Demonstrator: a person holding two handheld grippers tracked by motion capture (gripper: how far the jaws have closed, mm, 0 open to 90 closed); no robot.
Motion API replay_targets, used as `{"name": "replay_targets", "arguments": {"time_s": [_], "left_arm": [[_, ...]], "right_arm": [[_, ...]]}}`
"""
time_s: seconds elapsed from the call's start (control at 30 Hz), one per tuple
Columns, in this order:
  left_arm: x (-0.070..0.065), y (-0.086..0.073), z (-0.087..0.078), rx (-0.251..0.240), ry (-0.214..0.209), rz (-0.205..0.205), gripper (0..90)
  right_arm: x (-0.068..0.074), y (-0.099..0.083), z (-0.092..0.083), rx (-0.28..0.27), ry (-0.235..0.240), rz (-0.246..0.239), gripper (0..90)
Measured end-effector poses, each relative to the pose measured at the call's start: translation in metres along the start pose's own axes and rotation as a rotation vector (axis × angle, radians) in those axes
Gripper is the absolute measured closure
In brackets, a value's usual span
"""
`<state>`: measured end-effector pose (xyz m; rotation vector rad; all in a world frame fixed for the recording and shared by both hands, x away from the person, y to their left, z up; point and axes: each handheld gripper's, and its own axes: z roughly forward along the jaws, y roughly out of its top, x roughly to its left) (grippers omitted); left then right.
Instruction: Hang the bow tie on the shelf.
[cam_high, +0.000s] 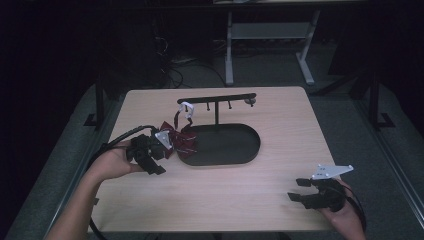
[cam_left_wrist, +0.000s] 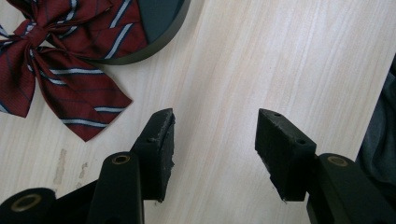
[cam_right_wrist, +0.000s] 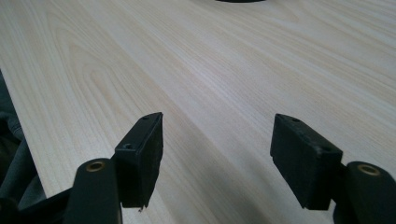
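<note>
Releasing step: bow tie (cam_left_wrist: 60, 60) lay across the tray (cam_left_wrist: 161, 18) rim, my left jaws spread empty beside it, right jaws spread idle. Next: regrip it.

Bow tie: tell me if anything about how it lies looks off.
The red striped bow tie lies askew, half on the dark oval tray's rim and half on the wooden table, while its white strap hangs from the stand's bar. The left claw stands open beside it, empty.
</note>
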<state>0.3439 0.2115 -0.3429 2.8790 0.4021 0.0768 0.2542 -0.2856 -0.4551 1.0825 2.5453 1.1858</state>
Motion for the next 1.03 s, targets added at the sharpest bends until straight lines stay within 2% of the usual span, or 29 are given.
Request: {"name": "replay_targets", "arguments": {"time_s": [0.57, 0.83, 1.03], "left_arm": [[-0.011, -0.014, 0.015, 0.002, -0.002, -0.013, 44.8], [-0.021, -0.022, 0.022, 0.0, 0.005, -0.014, 44.1], [-0.029, -0.028, 0.027, -0.028, 0.013, -0.024, 42.4]], "right_arm": [[0.0, -0.001, 0.0, 0.001, 0.002, 0.009, 34.0], [0.0, -0.002, 0.0, -0.002, 0.006, 0.008, 34.0], [0.0, -0.001, 0.0, -0.001, 0.005, 0.005, 34.0]]}}
